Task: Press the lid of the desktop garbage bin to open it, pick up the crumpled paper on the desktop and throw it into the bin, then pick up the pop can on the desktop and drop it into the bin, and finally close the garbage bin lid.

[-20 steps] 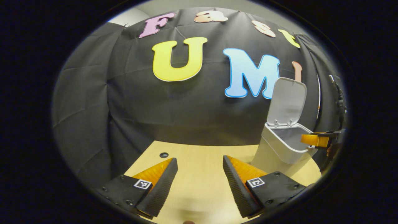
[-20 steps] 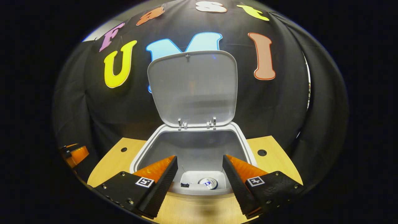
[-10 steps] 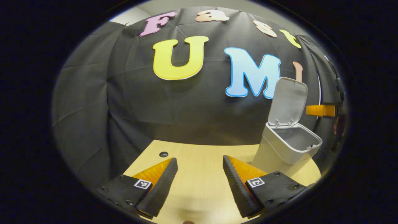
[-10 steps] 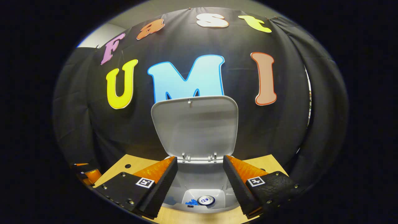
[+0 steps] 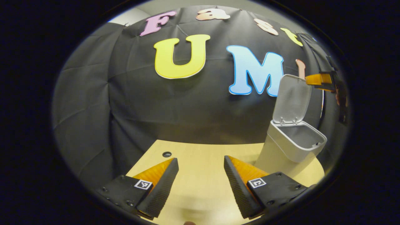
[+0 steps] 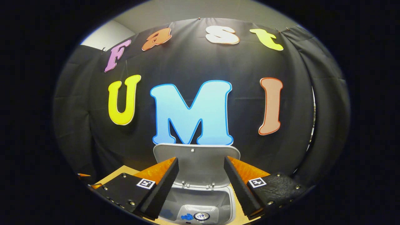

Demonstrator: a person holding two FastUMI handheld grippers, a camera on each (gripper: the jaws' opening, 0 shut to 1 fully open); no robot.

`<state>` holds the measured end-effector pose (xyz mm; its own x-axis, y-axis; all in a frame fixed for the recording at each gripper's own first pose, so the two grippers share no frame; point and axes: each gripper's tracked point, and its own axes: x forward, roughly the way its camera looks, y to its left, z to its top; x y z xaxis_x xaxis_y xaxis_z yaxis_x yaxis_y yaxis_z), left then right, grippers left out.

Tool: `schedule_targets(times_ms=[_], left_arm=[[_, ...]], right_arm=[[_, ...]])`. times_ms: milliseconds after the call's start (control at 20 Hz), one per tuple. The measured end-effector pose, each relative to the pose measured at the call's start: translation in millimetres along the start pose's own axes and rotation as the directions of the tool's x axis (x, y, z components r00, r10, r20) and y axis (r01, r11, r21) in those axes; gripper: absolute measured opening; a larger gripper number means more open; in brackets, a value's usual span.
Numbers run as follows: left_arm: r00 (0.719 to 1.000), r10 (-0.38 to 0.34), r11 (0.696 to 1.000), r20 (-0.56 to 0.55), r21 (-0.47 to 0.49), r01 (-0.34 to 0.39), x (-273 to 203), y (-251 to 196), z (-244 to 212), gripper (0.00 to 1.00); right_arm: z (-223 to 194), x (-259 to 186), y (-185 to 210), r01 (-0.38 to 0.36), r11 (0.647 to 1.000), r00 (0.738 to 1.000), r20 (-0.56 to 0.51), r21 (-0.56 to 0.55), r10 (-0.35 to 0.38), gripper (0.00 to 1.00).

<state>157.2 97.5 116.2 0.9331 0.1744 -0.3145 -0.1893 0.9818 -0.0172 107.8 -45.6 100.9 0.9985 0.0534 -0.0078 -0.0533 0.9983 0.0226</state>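
open bin lid (image 6: 197, 164) just beyond raised right hand-held gripper (image 6: 201, 182)

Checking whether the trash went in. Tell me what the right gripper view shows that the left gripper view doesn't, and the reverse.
Right gripper view alone: the bin's bottom, with the can lying there beside a blue scrap, seen between the open right gripper.
Left gripper view alone: the bin's outer side, a broad stretch of bare table with a hole, and the right gripper up by the lid's top edge, seen from outside.
Both: the bin with its lid standing open, and the black cloth wall.
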Motion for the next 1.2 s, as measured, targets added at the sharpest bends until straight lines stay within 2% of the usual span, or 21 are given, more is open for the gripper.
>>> schedule_targets(times_ms=[450, 500, 600, 1200], left_arm=[[1.000, 0.030, 1.000, -0.006, -0.008, -0.030, -1.2, 12.3, -3.7, 0.96], [0.999, 0.034, 0.999, -0.008, -0.010, -0.034, -1.5, 14.1, -4.2, 0.96], [0.999, 0.041, 0.999, -0.011, -0.012, -0.041, -1.5, 16.9, -5.1, 0.96], [0.998, 0.062, 0.998, -0.026, -0.021, -0.063, -2.7, 27.6, -11.1, 0.96]], right_arm=[[42.3, 27.3, 0.9, 0.002, 1.000, 0.997, 0.078, 0.015, -0.003, 0.93], [43.8, 30.7, 1.4, 0.001, 1.000, 0.997, 0.081, 0.017, -0.003, 0.89], [42.7, 38.6, 2.3, 0.008, 1.000, 0.997, 0.073, 0.020, -0.009, 0.93], [20.2, 65.9, 15.2, 0.008, 1.000, 1.000, 0.013, 0.024, -0.009, 0.93]])
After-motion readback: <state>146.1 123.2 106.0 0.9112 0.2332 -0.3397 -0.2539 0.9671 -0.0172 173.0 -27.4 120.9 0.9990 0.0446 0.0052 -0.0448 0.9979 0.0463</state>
